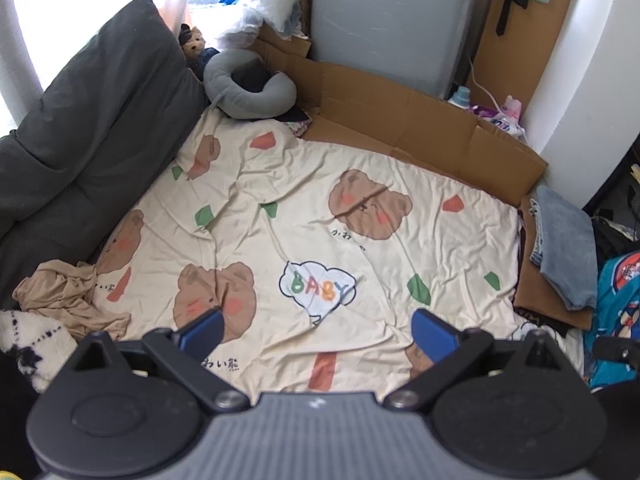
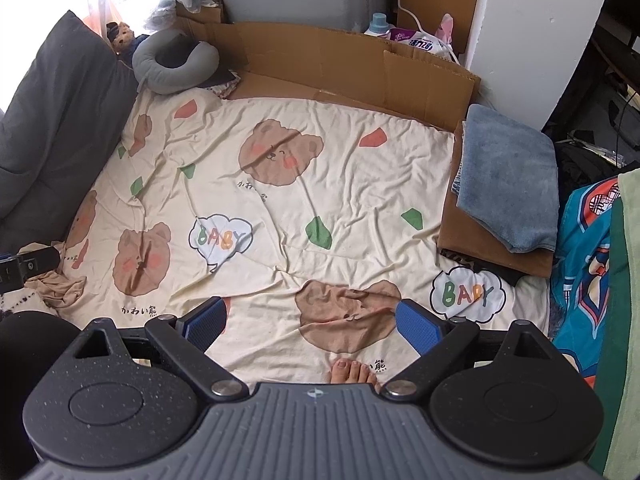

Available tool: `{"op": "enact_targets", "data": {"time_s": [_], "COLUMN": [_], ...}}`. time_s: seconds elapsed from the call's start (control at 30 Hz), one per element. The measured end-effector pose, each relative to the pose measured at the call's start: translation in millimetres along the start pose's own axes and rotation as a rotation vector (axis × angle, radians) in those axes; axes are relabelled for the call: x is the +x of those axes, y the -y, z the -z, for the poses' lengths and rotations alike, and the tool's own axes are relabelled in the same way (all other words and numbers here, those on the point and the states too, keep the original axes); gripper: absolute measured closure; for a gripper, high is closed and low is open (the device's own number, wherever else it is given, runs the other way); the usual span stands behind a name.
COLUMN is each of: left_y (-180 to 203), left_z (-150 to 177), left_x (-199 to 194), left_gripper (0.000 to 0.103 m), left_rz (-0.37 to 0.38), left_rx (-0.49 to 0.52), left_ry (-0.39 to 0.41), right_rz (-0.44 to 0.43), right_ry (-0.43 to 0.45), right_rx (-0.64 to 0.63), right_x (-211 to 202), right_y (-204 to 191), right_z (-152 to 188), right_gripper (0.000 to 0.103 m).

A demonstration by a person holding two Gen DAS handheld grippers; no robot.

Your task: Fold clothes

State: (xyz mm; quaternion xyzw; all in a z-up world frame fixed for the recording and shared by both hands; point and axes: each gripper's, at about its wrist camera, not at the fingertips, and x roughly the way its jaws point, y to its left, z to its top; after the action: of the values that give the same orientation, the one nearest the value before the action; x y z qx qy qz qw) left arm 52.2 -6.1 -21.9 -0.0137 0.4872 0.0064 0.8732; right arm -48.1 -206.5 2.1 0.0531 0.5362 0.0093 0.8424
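Observation:
A crumpled beige garment [image 1: 68,296] lies at the left edge of the cream bear-print sheet [image 1: 304,216], beside a white knit with black marks [image 1: 32,344]; in the right wrist view the beige garment [image 2: 60,284] shows low at the left. A folded grey-blue cloth [image 1: 564,240] [image 2: 508,180] rests on brown folded fabric at the sheet's right edge. My left gripper [image 1: 316,332] hovers open above the sheet, holding nothing. My right gripper [image 2: 310,322] is open too, over a bear print, empty. The left gripper's tip [image 2: 28,266] pokes in at the left of the right wrist view.
A dark grey cushion [image 1: 80,140] lines the left side, with a grey neck pillow [image 1: 248,88] and a plush toy at the back corner. Flattened cardboard [image 1: 420,128] borders the far edge. A person's bare foot [image 2: 354,372] stands on the sheet. Teal printed fabric [image 2: 584,240] lies at the right.

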Motion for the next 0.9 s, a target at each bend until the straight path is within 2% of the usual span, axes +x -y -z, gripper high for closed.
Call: {"op": "enact_targets", "data": {"time_s": [0.9], "left_y": [-0.8], "left_z": [1.8], "left_x": [-0.4], "left_gripper": [0.005], "left_rz": [-0.001], "left_rx": [0.002], "left_ry": [0.003], "right_rz": [0.015], "right_ry": [0.009], "right_rx": [-0.005], "right_x": [-1.1], "right_y": [-0.7], "right_z": [0.6], "right_gripper": [0.009]}}
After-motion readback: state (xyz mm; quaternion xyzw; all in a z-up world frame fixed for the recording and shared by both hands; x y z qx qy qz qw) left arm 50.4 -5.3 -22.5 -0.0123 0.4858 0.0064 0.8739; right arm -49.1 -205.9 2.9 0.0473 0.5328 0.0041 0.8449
